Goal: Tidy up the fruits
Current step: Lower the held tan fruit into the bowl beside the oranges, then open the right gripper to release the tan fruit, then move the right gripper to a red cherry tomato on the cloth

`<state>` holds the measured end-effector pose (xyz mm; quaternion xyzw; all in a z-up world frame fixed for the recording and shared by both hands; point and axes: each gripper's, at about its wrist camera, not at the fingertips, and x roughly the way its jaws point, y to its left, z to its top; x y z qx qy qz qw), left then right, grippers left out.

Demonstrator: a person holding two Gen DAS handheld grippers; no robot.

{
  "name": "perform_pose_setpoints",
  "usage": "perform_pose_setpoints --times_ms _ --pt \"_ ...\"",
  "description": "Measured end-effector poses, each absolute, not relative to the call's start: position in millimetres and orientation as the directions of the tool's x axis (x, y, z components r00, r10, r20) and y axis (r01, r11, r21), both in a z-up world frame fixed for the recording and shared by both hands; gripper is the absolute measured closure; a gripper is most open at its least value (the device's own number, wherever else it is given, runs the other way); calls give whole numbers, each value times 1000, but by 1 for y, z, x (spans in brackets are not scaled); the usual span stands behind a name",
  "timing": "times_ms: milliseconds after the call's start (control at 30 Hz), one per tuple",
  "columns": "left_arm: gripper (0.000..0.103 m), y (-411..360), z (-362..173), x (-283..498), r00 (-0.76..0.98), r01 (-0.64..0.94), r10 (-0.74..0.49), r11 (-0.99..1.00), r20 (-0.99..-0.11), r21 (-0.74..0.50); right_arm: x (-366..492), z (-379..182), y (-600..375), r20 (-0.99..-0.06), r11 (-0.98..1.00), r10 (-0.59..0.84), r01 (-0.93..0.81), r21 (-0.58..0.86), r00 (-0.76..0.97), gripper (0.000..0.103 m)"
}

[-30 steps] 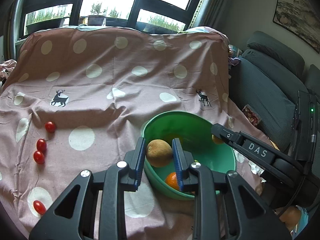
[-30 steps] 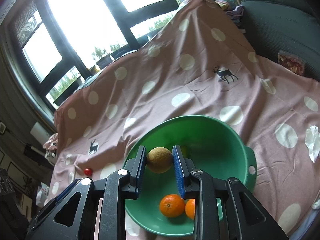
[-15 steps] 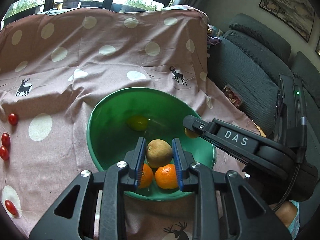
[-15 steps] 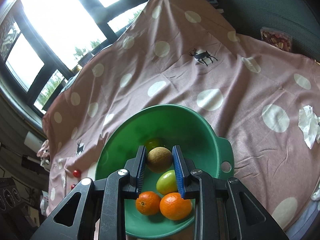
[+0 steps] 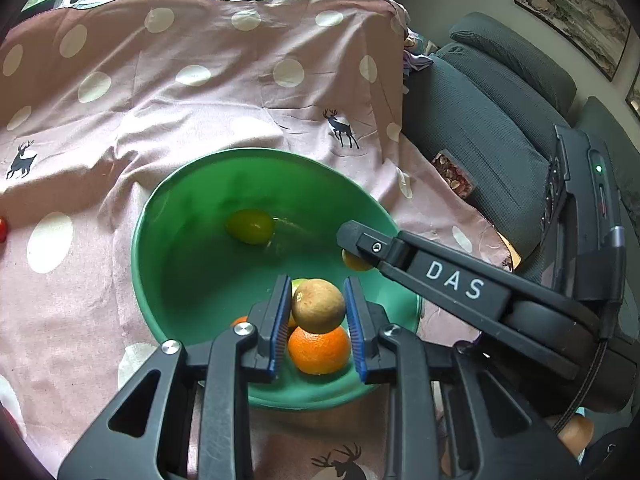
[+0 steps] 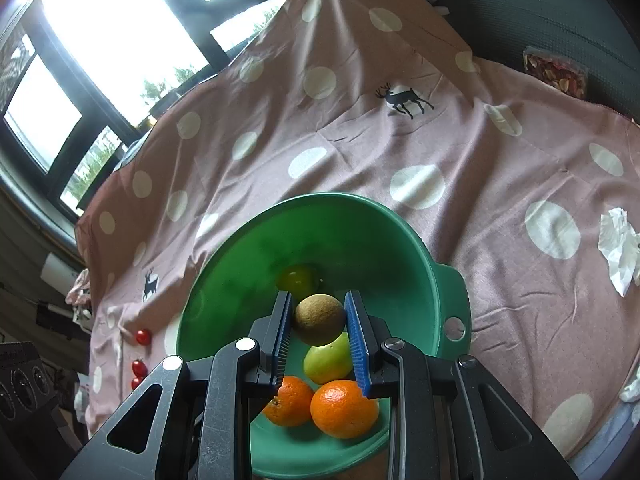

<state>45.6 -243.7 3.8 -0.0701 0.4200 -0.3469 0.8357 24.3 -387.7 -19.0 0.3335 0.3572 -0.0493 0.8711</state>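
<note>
A green bowl (image 5: 168, 264) (image 6: 404, 236) sits on a pink polka-dot cloth. It holds two oranges (image 6: 344, 408), a green apple (image 6: 326, 360) and a yellow-green fruit (image 5: 250, 226). My left gripper (image 5: 316, 308) is shut on a brown kiwi (image 5: 318, 306) over the bowl's near side. My right gripper (image 6: 318, 320) is shut on another brown kiwi (image 6: 320, 318) above the fruit in the bowl. The right gripper's body also shows in the left wrist view (image 5: 452, 280), reaching over the bowl's right rim.
Cherry tomatoes (image 6: 142, 336) lie on the cloth left of the bowl. A crumpled white tissue (image 6: 618, 248) lies at the right. A grey sofa (image 5: 492, 108) with a snack packet (image 5: 454, 174) stands beyond the cloth's right edge. Windows are behind.
Both grippers have moved forward and down over the bowl, each still holding its kiwi. More of the bowl's fruit has come into view.
</note>
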Motion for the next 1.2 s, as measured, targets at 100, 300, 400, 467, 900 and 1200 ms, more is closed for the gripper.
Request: perform_pose_setpoints --times_ms 100,300,400,467,900,1200 --pt "76 -245 1 47 397 520 -638 749 -659 -412 25 -21 -388 -664 772 154 330 543 732 74" --pt "76 -249 -2 48 392 520 -636 749 -665 -410 27 -25 -389 -678 770 157 340 539 718 74" --pt "76 -249 -4 49 388 517 -632 752 -671 -409 27 -27 -390 -688 770 153 350 533 710 74" --pt "76 -250 -5 49 386 515 -629 754 -674 -408 28 -28 -390 -694 770 151 356 529 704 74" --pt "76 -253 -7 51 385 508 -632 754 -673 -417 28 -29 -390 -703 765 152 367 529 695 74" --pt "62 -231 10 43 432 499 -636 759 -639 -418 24 -22 -390 -677 765 137 357 536 723 53"
